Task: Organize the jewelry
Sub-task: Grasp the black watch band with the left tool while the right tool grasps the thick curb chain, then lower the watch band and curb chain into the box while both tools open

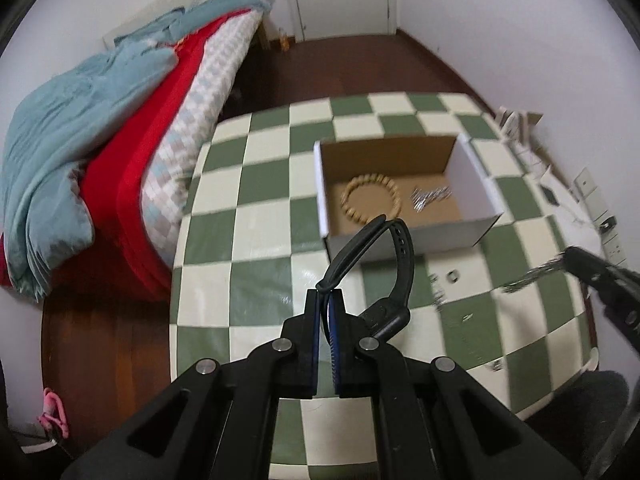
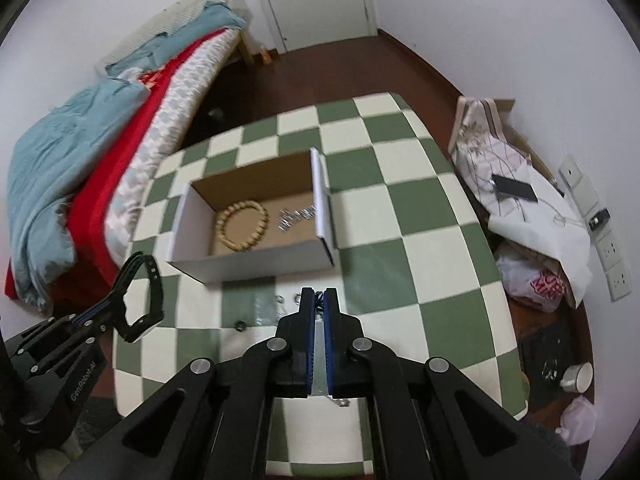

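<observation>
My left gripper (image 1: 329,292) is shut on the strap of a black watch (image 1: 394,280), held above the checkered table (image 1: 248,248) just in front of an open cardboard box (image 1: 400,238). A wooden bead bracelet (image 1: 370,198) and a silver chain (image 1: 430,198) lie inside the box. My right gripper (image 2: 319,298) is shut on a silver chain (image 2: 340,400) that dangles under it, in front of the box (image 2: 256,262). In the right wrist view the left gripper (image 2: 116,300) with the watch (image 2: 150,300) hangs at the left. Small rings (image 2: 240,326) lie on the cloth.
A bed (image 1: 176,136) with blue and red blankets runs along the table's left side. To the right are a pile of cloth with a phone (image 2: 514,188), plastic bags (image 2: 532,280), wall sockets (image 2: 616,276) and a cup (image 2: 578,376) on the floor. A door (image 2: 316,0) stands at the back.
</observation>
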Motion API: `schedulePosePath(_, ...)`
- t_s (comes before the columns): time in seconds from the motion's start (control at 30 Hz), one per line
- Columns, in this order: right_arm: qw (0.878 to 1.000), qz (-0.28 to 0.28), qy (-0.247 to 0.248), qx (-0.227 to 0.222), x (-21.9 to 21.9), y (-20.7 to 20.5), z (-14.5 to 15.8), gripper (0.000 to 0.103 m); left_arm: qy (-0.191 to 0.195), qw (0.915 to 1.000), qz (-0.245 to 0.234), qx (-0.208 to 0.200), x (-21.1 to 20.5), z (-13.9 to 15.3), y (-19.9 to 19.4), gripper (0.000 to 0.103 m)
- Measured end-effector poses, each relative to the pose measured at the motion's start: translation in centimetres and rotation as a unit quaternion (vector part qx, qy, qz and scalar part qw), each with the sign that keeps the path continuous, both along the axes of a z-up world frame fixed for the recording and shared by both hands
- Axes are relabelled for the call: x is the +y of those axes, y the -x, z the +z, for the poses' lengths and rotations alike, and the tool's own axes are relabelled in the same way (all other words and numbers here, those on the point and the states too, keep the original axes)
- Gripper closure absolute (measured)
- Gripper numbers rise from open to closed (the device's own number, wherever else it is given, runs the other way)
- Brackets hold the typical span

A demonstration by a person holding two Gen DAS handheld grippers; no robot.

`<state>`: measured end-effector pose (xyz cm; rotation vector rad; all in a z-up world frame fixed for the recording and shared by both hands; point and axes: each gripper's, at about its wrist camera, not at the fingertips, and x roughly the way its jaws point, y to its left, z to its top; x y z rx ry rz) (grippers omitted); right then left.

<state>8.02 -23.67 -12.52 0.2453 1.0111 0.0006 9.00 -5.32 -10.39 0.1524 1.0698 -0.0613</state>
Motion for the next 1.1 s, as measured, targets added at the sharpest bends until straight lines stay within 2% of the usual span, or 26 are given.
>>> schedulePosePath(0.27, 0.999, 0.026, -0.012, -0.032, 1.3, -0.8, 3.7, 0.099, 0.031, 0.9993, -0.004, -0.022, -0.5, 3.6, -1.0, 0.101)
schedulePosePath(0.5, 0.998, 0.047, -0.020, -0.043, 2.1, -4.2, 5.5, 0.099, 0.062, 0.9980, -0.015, 0.000, -0.7, 4.1, -5.1, 0.101)
schedulePosePath(0.73, 0.998, 0.062, -0.025, -0.017, 2.9, -9.3, 3.9, 0.099, 0.087, 0.9946, -0.025, 0.051, -1.0, 1.5, -10.2, 0.101)
schedulePosePath(1.03, 0.995, 0.072, -0.040, 0.049, 3.1, -13.8, -1.7, 0.099, 0.098, 0.9851, -0.019, 0.139, -0.3, -5.0, -14.4, 0.100)
schedulePosePath(1.1, 0.994, 0.076, -0.044, 0.060, 3.1, -14.2, -2.5, 0.099, 0.100, 0.9831, -0.016, 0.153, 0.0, -5.9, -14.9, 0.096)
